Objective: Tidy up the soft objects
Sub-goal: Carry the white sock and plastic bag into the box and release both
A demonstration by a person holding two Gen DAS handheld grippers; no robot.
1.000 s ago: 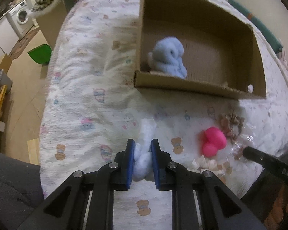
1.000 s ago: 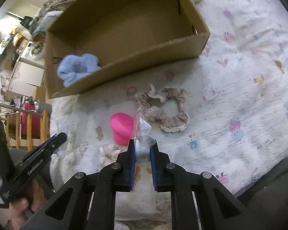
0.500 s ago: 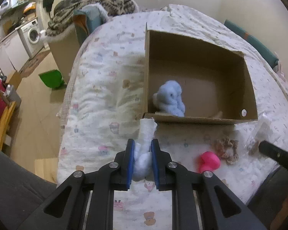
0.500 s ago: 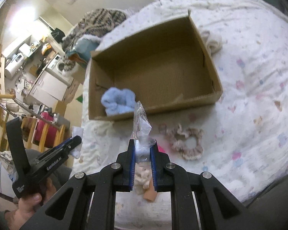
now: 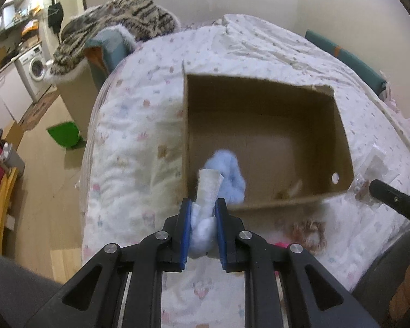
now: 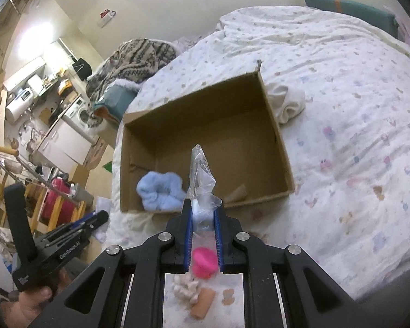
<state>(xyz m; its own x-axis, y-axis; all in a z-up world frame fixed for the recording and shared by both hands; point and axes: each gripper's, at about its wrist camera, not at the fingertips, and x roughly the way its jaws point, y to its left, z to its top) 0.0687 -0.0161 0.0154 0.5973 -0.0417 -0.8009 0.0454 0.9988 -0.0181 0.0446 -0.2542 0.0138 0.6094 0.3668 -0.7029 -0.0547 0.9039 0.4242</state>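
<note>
Left gripper (image 5: pixel 203 213) is up over the bed (image 5: pixel 273 52), jaws clamped on a pale blue-white soft roll (image 5: pixel 206 191), right at the near left corner of the cardboard box (image 5: pixel 341 136). Right gripper (image 6: pixel 202 214) is raised too, pinching a clear plastic bag (image 6: pixel 201 169) at the box's near wall. A fluffy blue scrunchie (image 6: pixel 160 190) lies in the box's near left corner. A pink soft toy (image 6: pixel 203 262) sits on the bed near its front edge.

Around the plain brown cardboard box (image 6: pixel 205 125) lie a white bedspread (image 6: pixel 341 109) with small pastel prints and a hot-pink item (image 6: pixel 203 262); inside sits a pale blue fluffy bundle (image 6: pixel 160 188).
</note>
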